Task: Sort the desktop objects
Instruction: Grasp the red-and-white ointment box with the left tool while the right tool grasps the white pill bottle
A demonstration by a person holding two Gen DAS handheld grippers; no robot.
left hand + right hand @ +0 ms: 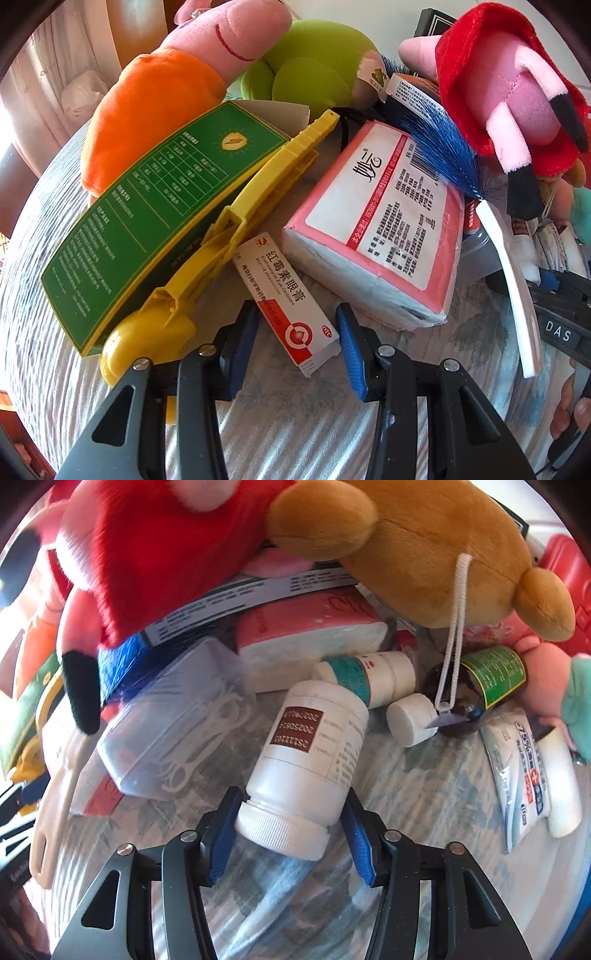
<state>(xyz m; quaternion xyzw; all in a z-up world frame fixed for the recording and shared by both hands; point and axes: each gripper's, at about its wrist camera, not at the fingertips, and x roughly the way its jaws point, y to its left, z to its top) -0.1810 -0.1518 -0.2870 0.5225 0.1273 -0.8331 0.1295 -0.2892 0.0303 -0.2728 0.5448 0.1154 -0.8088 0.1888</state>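
Observation:
A white and red ointment box (284, 295) lies on the patterned cloth, and my left gripper (297, 314) is shut on it, a blue pad against each long side. In the right wrist view a white pill bottle (314, 746) with a brown label lies on its side, cap toward the camera. My right gripper (291, 797) is shut on it, the left pad at the neck and the right pad on the body.
Behind the ointment box lie a yellow plastic tool (221, 236), a green box (159, 206), a pink tissue pack (380, 229) and plush toys (159, 96). Near the pill bottle are a clear floss box (177, 723), two more bottles (369, 675), a wipes pack (517, 768) and a brown plush (443, 554).

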